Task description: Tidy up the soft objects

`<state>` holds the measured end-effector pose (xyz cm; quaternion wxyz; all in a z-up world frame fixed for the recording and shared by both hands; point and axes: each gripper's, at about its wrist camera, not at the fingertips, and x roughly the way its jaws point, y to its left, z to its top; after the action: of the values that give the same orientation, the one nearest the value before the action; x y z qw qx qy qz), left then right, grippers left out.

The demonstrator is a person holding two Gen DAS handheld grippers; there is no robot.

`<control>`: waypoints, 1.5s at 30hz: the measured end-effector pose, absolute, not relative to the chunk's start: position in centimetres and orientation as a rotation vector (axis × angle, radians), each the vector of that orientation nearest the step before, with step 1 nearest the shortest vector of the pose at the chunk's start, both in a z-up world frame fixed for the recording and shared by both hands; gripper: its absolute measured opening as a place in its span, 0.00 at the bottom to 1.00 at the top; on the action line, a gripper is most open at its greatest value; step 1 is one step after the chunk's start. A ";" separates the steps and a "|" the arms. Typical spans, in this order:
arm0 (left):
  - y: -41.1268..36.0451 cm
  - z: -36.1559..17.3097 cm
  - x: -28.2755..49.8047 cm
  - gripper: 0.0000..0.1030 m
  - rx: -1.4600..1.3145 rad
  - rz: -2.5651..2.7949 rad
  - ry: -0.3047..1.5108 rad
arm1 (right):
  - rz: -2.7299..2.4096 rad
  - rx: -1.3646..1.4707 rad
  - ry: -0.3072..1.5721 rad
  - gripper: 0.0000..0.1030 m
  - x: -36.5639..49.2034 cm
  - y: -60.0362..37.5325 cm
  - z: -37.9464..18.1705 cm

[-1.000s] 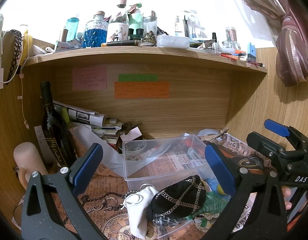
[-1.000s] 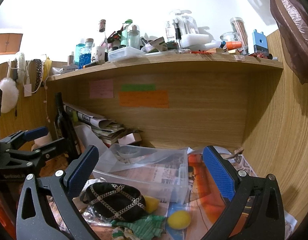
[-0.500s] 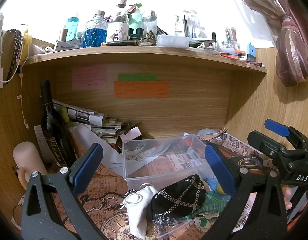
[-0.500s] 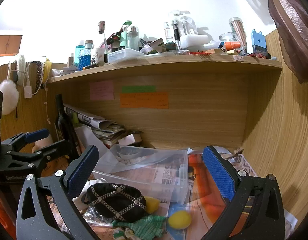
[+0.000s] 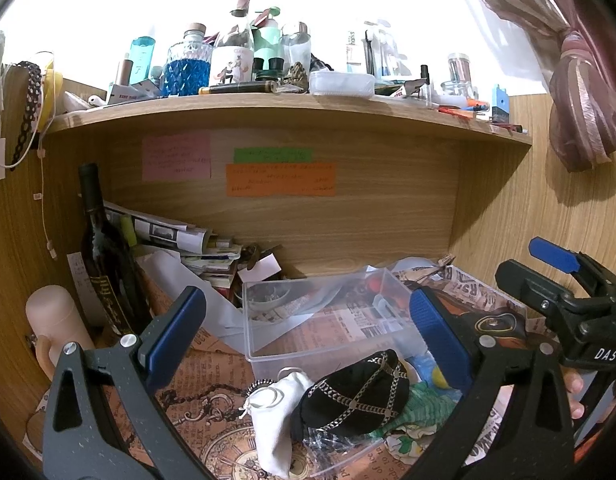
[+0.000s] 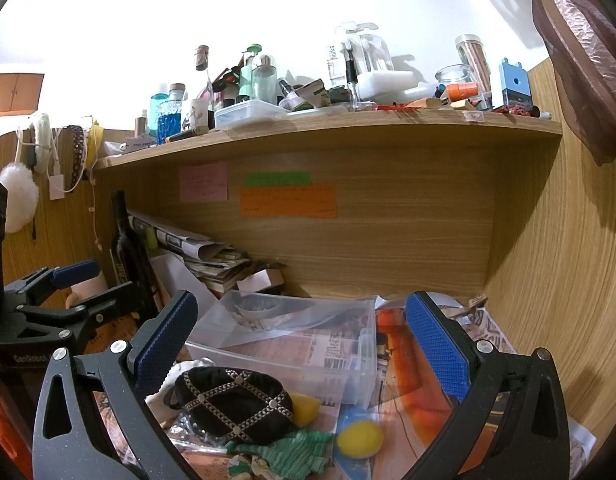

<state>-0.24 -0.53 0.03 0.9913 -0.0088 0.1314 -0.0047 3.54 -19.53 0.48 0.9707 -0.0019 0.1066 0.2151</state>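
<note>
While both grippers hover, jaws apart and empty, left gripper (image 5: 304, 332), right gripper (image 6: 300, 336): black pouch (image 6: 234, 404) lies on tabletop before clear bin (image 6: 308, 344), beside white bag (image 5: 276, 412). Risk: chain trim snagging, crinkly plastic dragged along.

Wooden desk alcove (image 5: 348, 216), cluttered upper shelf (image 5: 292, 106), bright white wall (image 6: 268, 4), tied pink curtain (image 5: 580, 92)

My left tong's camera sits low over the desk, facing the wooden alcove's back wall; my right tong's camera looks the same way from further right. Both views share the clear plastic bin (image 5: 328, 320) (image 6: 300, 344) and black chain-trimmed cap (image 5: 354, 394) (image 6: 232, 404), close below.
</note>
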 end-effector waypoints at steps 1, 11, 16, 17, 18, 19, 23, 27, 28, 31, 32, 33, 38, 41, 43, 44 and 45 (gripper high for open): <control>-0.6 0.0 -0.2 1.00 -0.016 -0.009 0.263 | 0.436 -0.001 0.216 1.00 3.5 -19.6 0.5; -0.6 0.1 -0.3 1.00 -0.016 -0.008 0.258 | 0.438 0.005 0.218 1.00 3.4 -19.7 0.5; -0.5 0.2 -0.3 1.00 -0.016 -0.007 0.257 | 0.438 0.004 0.221 1.00 3.6 -19.6 0.4; -0.4 0.2 -0.3 1.00 -0.015 -0.007 0.258 | 0.437 0.002 0.224 1.00 3.6 -19.6 0.3; -0.4 0.1 -0.2 1.00 -0.015 -0.005 0.262 | 0.434 0.000 0.233 1.00 3.8 -19.6 0.1; -0.3 0.0 -0.2 1.00 -0.015 -0.004 0.267 | 0.433 0.000 0.239 1.00 3.9 -19.6 0.0; 0.1 -0.8 0.4 1.00 -0.020 -0.003 0.304 | 0.426 0.002 0.282 1.00 4.8 -19.8 -1.2; 0.8 -2.3 1.0 1.00 -0.030 0.005 0.354 | 0.407 0.006 0.342 1.00 5.7 -20.5 -2.7; 1.1 -2.9 1.3 1.00 -0.035 0.005 0.378 | 0.399 0.005 0.359 1.00 6.0 -20.7 -3.1; 1.8 -4.7 2.0 1.00 -0.038 0.028 0.445 | 0.374 -0.001 0.414 1.00 6.7 -21.4 -4.5; 2.0 -5.1 2.2 1.00 -0.037 0.035 0.461 | 0.369 -0.006 0.432 1.00 7.0 -21.6 -4.9; 2.2 -5.7 2.5 1.00 -0.037 0.043 0.482 | 0.362 -0.009 0.451 1.00 7.1 -21.9 -5.3; 3.7 -8.5 3.4 1.00 -0.075 0.067 0.577 | 0.311 -0.019 0.552 1.00 8.1 -23.2 -7.6; 5.0 -9.9 3.9 1.00 -0.113 0.097 0.613 | 0.292 0.001 0.611 1.00 8.8 -24.1 -9.0; 5.9 -10.7 4.1 1.00 -0.137 0.117 0.628 | 0.290 0.016 0.645 0.98 9.1 -24.5 -9.5; 6.2 -10.8 4.2 1.00 -0.146 0.121 0.634 | 0.292 0.021 0.660 0.95 9.3 -24.6 -9.8; 6.4 -11.0 4.4 0.99 -0.157 0.121 0.642 | 0.294 0.024 0.673 0.92 9.5 -24.6 -10.0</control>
<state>4.44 6.42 -10.98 0.9441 -0.0771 0.3148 0.0594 9.51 -24.64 -10.04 0.9333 0.0116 0.3289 0.1439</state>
